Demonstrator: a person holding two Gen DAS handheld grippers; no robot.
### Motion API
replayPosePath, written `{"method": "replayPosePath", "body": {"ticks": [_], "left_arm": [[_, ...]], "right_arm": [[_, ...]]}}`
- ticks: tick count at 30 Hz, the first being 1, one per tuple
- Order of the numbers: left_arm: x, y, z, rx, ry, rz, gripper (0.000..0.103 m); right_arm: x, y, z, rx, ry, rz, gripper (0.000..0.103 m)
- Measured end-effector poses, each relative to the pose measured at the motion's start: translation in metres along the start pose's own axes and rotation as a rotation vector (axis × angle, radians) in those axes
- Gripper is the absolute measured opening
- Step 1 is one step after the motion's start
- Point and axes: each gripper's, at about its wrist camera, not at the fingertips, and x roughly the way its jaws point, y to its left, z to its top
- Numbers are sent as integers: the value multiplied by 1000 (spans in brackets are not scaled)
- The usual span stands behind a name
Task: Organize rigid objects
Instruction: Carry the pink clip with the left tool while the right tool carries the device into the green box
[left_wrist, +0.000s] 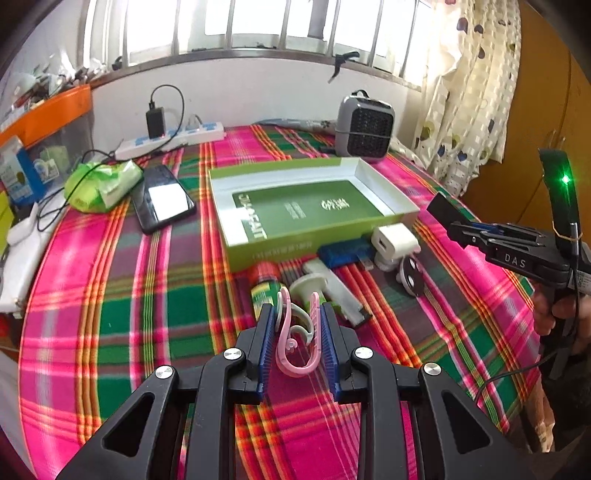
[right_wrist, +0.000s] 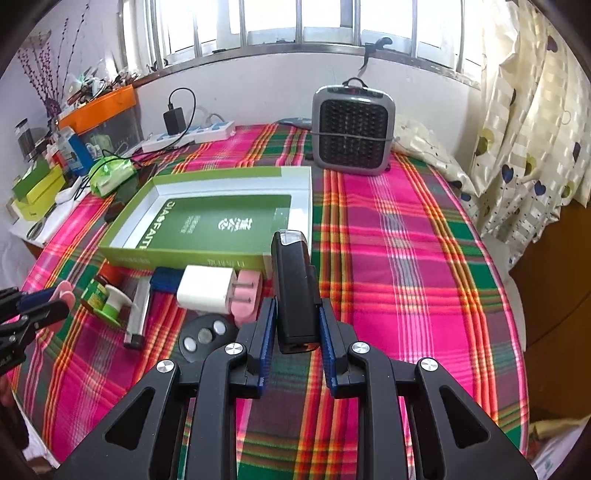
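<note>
Left wrist: left gripper (left_wrist: 298, 314) clenched on pink hook (left_wrist: 295, 339), held over the plaid table (left_wrist: 110, 314) near its front edge — just behind it a green bottle (left_wrist: 264, 291) & white tool (left_wrist: 332, 288), then green box (left_wrist: 306, 206). Right wrist: right gripper (right_wrist: 297, 314) grasping black lighter (right_wrist: 295, 288) upright, w/ white plug (right_wrist: 207, 290) & round remote (right_wrist: 205, 338) to its left, near box's front edge.

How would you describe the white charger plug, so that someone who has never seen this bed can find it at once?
Start from the shallow green box lying open on the plaid blanket. Just in front of its near wall lies a small pile of items; the white charger plug is there, between a blue stick and a pink piece. It alone is a white cube with two metal prongs.
</note>
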Motion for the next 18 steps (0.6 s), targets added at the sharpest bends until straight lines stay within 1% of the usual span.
{"method": "replayPosePath", "body": {"ticks": [7,13,18], "left_arm": [[9,8,25,3,-14,12,23],[24,10,52,0,-30,0,23],[45,14,70,-13,-14,3,23]], "right_arm": [[1,5,16,-16,-14,19,24],[16,11,34,-32,4,45,24],[33,15,48,-40,25,59,24]]}}
